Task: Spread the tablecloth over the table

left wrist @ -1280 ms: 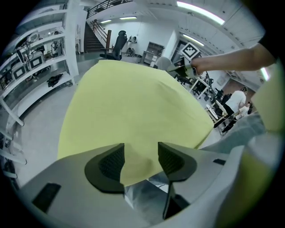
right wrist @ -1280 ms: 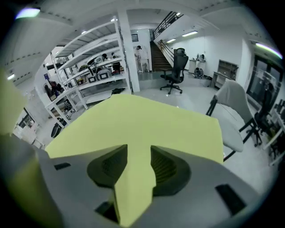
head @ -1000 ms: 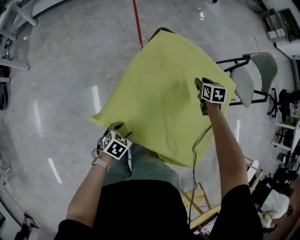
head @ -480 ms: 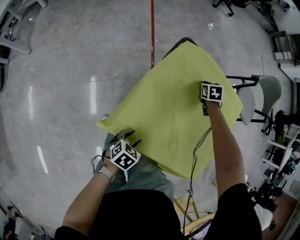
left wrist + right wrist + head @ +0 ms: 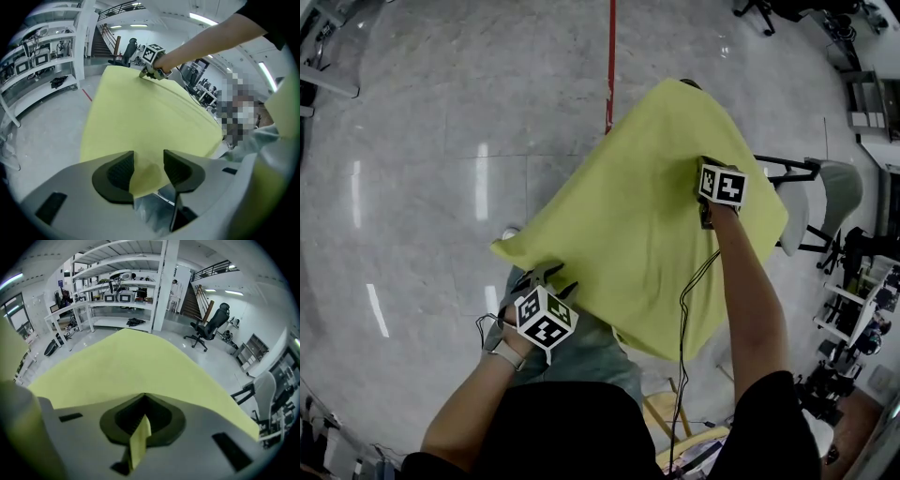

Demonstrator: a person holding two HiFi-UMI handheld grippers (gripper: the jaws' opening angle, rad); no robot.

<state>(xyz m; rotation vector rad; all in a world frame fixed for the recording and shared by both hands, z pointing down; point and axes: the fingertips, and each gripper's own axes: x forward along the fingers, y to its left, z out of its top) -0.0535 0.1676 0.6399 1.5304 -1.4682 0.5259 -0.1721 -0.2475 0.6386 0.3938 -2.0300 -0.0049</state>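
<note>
Yellow cloth (image 5: 637, 197), pinched at right by the right gripper (image 5: 705, 204), seemingly lies loose between the parted jaws of the left gripper (image 5: 546, 275) at lower left.

Head view looks steeply down; both gripper views sit close over the tablecloth (image 5: 647, 206) (shared by all).
</note>
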